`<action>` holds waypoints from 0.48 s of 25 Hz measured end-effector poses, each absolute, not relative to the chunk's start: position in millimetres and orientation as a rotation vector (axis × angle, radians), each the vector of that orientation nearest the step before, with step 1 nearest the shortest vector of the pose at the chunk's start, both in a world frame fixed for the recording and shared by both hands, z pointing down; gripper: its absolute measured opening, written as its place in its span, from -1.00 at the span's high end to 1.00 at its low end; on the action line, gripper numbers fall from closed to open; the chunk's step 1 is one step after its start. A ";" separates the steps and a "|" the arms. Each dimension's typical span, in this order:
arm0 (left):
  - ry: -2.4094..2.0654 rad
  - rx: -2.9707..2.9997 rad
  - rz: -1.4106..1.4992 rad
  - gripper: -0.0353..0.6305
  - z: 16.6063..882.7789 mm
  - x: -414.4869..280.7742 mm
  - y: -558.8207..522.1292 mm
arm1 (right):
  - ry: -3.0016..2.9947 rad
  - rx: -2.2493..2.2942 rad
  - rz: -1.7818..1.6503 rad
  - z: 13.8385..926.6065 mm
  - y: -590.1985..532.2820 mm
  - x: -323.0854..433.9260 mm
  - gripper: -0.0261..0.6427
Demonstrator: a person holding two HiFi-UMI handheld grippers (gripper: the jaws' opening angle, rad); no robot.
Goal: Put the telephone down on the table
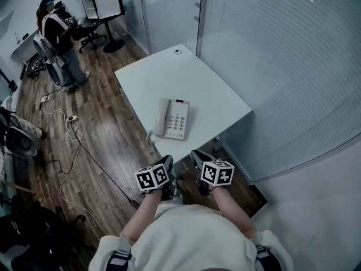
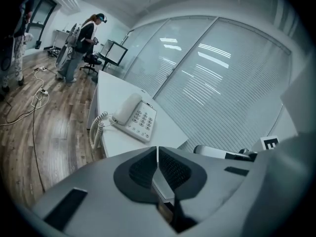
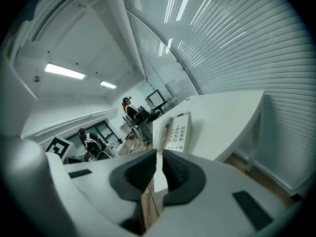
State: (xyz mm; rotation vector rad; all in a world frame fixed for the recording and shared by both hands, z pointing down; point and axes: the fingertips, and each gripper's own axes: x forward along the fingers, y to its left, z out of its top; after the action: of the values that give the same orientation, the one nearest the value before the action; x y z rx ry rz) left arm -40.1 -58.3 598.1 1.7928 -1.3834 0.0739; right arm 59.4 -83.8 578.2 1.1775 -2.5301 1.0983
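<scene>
Telephone (image 1: 172,118) on table (image 1: 169,72), coiled cord (image 2: 98,127) seen from left gripper view

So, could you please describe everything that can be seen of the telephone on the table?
The telephone is a pale, plastic-looking desk set lying flat near the front edge of the white table. Its handset rests in the cradle, left of the keypad in the head view. A coiled cord hangs over the table's edge. Only the table touches it.

top (image 1: 186,239): white | claws (image 1: 167,161) (image 1: 196,154): pale grey, dark pads (image 2: 143,169) | cubes (image 1: 152,178): black-white square markers
</scene>
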 end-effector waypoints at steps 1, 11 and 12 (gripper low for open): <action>-1.383 1.790 0.074 0.80 598.2 -38.2 -53.9 | -2.533 1.177 1.090 577.4 -79.5 61.6 0.78; -1.352 1.814 0.096 0.82 600.6 -22.1 -12.7 | -2.531 1.149 1.081 583.8 -36.0 76.8 0.78; -1.348 1.814 0.100 0.82 601.4 -21.1 -8.3 | -2.532 1.147 1.085 584.2 -32.4 77.7 0.78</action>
State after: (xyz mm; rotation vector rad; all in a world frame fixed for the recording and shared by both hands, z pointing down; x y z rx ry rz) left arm -21.1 -8.3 601.4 1.8142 -1.3475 0.0995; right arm 77.7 -32.4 584.2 1.1469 -2.5323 1.0854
